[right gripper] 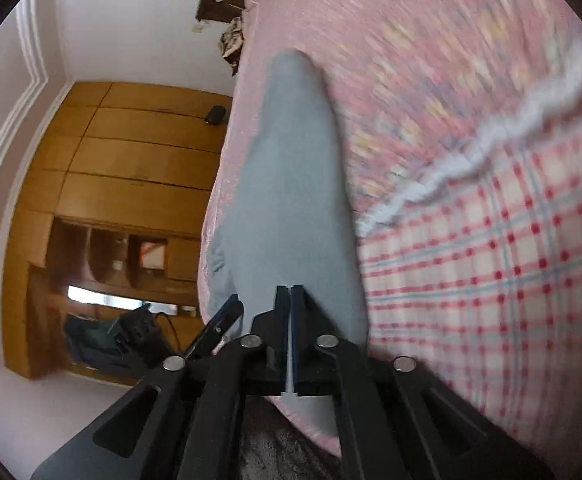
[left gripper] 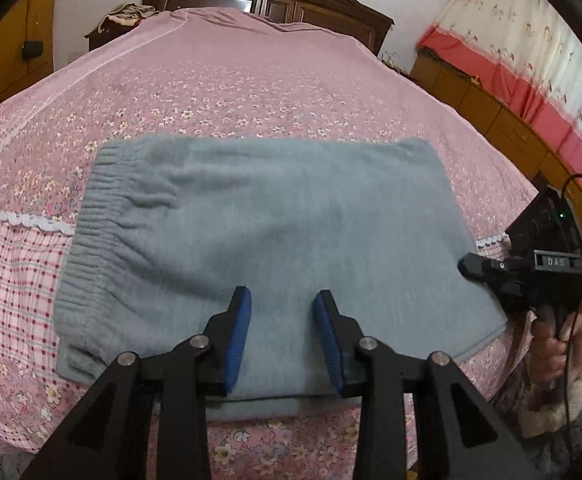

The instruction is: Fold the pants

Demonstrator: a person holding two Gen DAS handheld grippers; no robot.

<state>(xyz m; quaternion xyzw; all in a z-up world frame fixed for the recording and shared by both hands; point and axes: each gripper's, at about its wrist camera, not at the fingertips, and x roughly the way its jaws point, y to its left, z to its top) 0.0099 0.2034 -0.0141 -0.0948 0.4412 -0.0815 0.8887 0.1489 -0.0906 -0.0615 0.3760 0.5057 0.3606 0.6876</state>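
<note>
Grey fleece pants, folded into a flat rectangle, lie on my pink floral-and-plaid bedspread, elastic waistband at left. My left gripper hangs over their near edge, blue-padded fingers spread, gripping nothing. My right gripper has fingers pressed together, empty, at the pants' right edge.
</note>
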